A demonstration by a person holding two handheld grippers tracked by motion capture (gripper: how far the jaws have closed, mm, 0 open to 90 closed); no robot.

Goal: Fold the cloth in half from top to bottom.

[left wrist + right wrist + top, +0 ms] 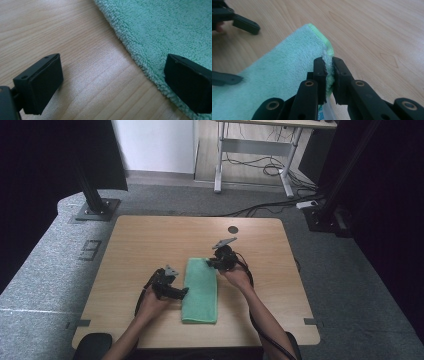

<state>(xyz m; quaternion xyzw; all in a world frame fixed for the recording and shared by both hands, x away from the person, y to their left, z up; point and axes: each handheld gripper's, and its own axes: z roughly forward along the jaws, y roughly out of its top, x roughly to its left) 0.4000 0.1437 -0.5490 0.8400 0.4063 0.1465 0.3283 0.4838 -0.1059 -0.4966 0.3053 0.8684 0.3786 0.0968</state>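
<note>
Towel (200, 290) lies folded on the bare counter (140, 245), its far right corner clenched in the right tool (329, 67), the left tool (110, 82) spread wide astride its left edge.

Your towel (200, 290) lies mid-table (135, 245), left gripper (183, 292) at its left edge, right gripper (209, 263) at its far right corner.
</note>
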